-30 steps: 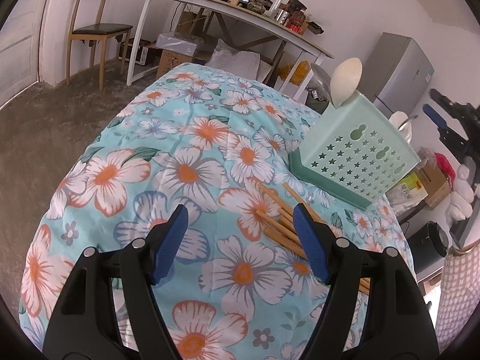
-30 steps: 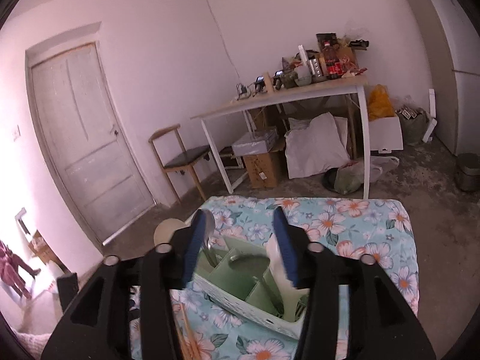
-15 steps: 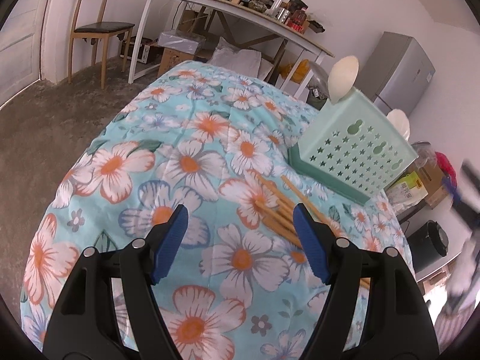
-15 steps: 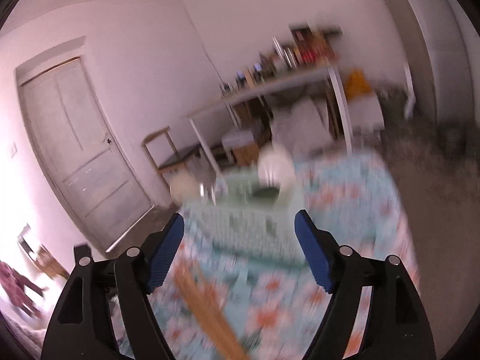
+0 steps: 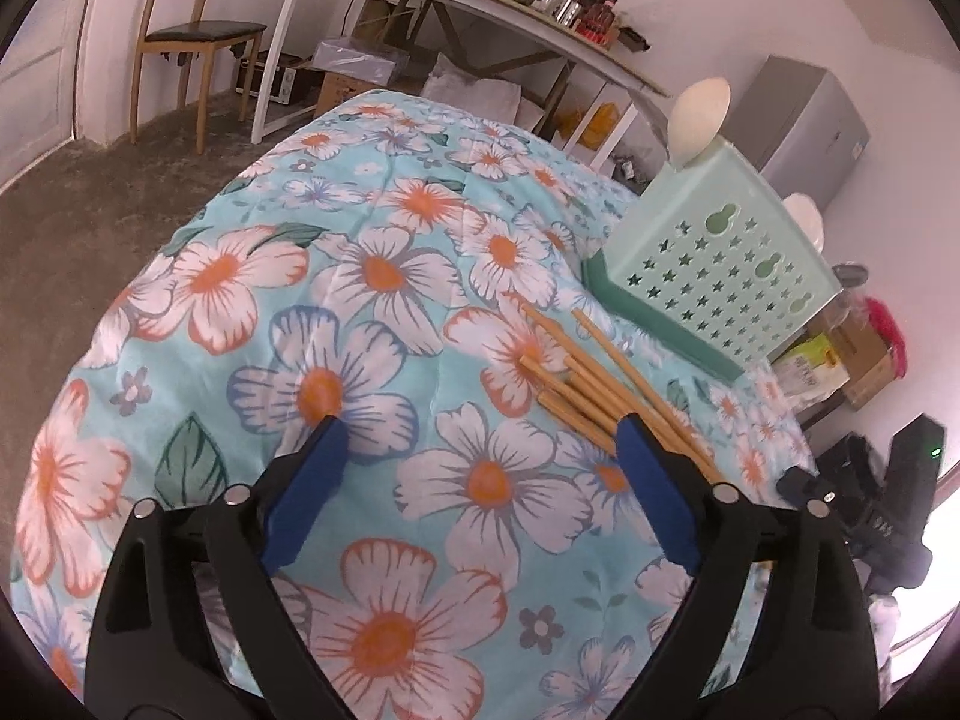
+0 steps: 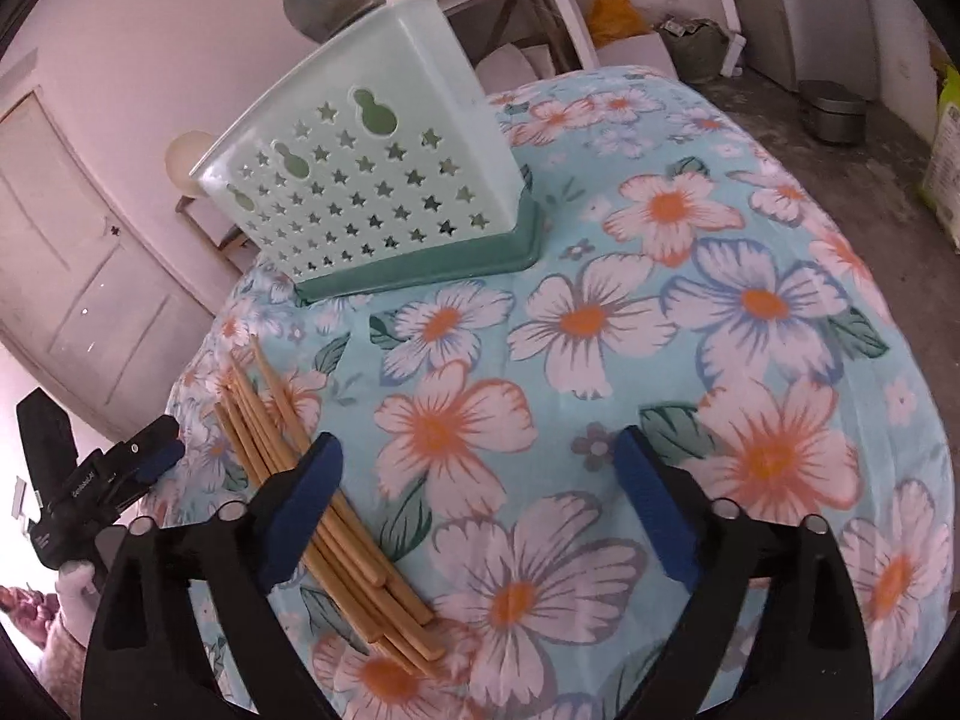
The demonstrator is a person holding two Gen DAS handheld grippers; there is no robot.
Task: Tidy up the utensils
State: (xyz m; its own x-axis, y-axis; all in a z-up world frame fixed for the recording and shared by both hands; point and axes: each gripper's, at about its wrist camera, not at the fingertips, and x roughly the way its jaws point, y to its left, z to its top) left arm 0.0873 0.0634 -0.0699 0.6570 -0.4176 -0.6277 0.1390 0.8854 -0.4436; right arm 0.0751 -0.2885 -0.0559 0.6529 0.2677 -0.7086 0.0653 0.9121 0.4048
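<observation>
The bundle of wooden chopsticks (image 6: 312,516) lies loose on the flowered cloth of the worktop (image 6: 690,276), just in front of the pale green utensil caddy (image 6: 372,180), near it but not touching. A second ago the right gripper (image 6: 474,498) looked down into that caddy from above; now it has dropped low over the cloth, and its jaws have just been opening, with only cloth between them. The left gripper (image 5: 480,480) has barely shifted, and its jaws have likewise just been opening onto bare cloth. Both pairs now stand wide apart, holding nothing. I judge one utensil has been delivered and the chopsticks are next.

In the right wrist view the bundle's long axis runs diagonally, thin tips toward the caddy's left end and blunt butts toward the camera, passing under the left jaw rather than between the two. In the left wrist view the same sticks (image 5: 600,378) run off behind the right jaw. A rounded spoon bowl (image 5: 699,120), probably plastic, stands above the caddy rim.
</observation>
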